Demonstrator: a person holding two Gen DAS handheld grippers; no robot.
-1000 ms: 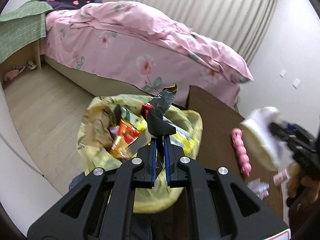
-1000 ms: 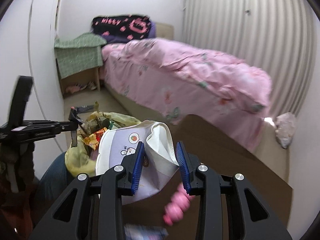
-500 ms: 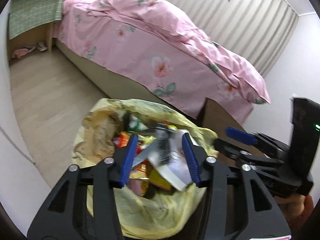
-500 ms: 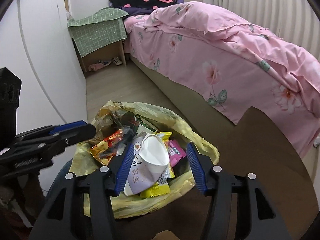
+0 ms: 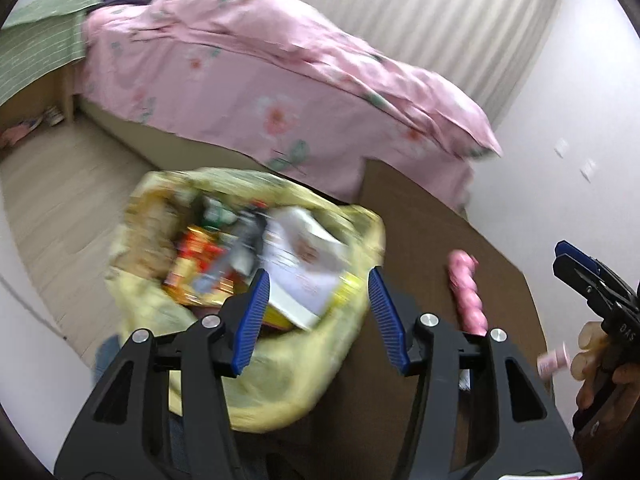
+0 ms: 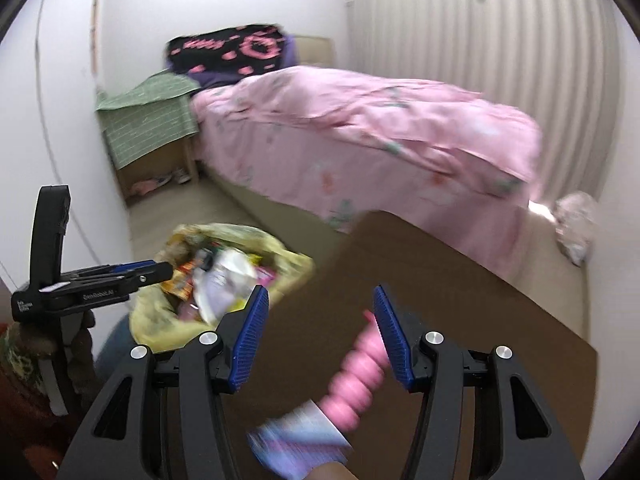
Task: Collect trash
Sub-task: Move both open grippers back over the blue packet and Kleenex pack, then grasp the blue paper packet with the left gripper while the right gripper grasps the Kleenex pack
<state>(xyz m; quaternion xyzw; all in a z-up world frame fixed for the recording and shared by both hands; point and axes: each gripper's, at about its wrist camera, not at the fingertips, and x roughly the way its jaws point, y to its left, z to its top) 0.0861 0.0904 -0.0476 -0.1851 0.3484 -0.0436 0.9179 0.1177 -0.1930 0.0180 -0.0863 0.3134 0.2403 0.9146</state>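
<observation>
Left hand-held gripper (image 5: 320,316) opening, empty, over the yellow trash bag (image 5: 256,376) (right hand-held gripper (image 6: 320,332) apart, empty).

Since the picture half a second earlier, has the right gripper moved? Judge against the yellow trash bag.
Yes. The right gripper has swung right, off the yellow trash bag, now lower left, and over the brown table by the pink ridged item.

Pink floral bed (image 6: 360,128) w/ black pillow (image 6: 232,50), green-clothed nightstand (image 6: 148,120), curtain (image 6: 480,32) behind.
</observation>
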